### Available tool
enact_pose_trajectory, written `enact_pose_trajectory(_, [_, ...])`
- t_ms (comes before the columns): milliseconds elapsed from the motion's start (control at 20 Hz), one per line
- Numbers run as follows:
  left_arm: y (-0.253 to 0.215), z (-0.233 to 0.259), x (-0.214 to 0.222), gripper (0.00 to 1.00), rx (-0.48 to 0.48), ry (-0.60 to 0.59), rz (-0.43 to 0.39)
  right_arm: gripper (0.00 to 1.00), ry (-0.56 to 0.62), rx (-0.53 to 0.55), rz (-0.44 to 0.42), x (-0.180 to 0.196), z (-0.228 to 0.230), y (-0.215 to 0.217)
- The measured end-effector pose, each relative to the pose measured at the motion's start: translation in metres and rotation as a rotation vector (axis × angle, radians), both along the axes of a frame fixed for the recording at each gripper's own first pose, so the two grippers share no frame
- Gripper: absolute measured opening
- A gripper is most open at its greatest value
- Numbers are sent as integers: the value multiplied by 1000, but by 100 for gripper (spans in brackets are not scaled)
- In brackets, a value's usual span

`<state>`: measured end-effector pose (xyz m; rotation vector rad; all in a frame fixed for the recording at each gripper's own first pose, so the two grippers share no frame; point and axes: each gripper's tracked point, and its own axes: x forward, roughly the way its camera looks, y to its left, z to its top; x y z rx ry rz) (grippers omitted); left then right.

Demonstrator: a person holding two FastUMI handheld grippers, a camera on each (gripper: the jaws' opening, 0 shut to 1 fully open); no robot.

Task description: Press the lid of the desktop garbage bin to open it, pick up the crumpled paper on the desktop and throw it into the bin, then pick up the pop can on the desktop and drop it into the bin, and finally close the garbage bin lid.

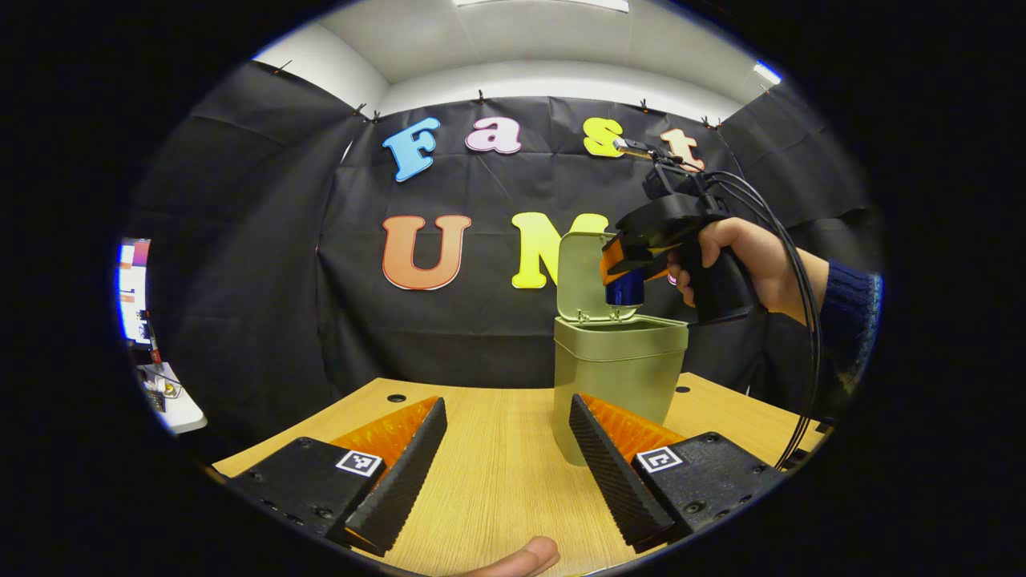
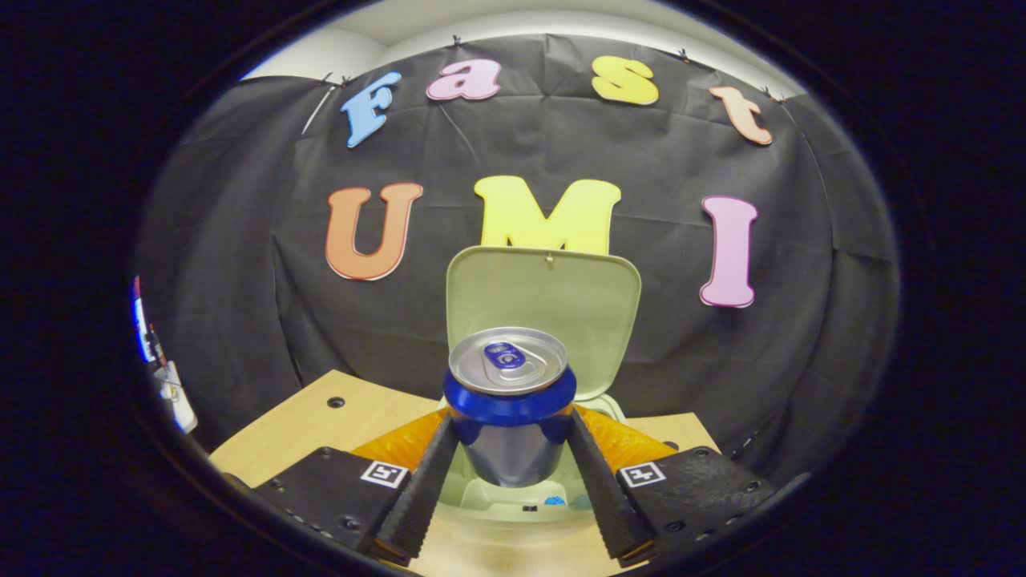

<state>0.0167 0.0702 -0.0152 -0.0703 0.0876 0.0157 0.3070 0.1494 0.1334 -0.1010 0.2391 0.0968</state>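
Standing on the desk (image 1: 489, 465), the bin (image 1: 617, 377) has its lid (image 2: 545, 292) raised. Above its mouth, the right hand-held gripper (image 2: 510, 473) grasps the pop can (image 2: 510, 401); the left hand-held gripper (image 1: 509, 473) idles released. Dropping and closing remain.

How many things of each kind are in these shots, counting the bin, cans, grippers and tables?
Garbage bin, lid up: 1
Pop can, held over the bin: 1
Grippers: 2, the left gripper and the right gripper
Table: 1
Total: 5
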Motion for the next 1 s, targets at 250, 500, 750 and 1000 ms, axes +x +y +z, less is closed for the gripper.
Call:
enact_pose_trajectory(250, [-2, -3, 0, 99, 1, 9, -8, 81, 13, -1, -2, 8, -7, -3])
enact_pose_trajectory(500, [3, 0, 2, 99, 3, 3, 11, 85, -13, -2, -17, 10, 2, -17])
enact_pose_trajectory(750, [-4, -4, 2, 99, 1, 15, -7, 95, -30, -12, -16, 7, 8, -21])
enact_pose_trajectory(1000, [-5, -3, 4, 99, -4, 11, -6, 95, -66, 4, -20, 3, 39, -22])
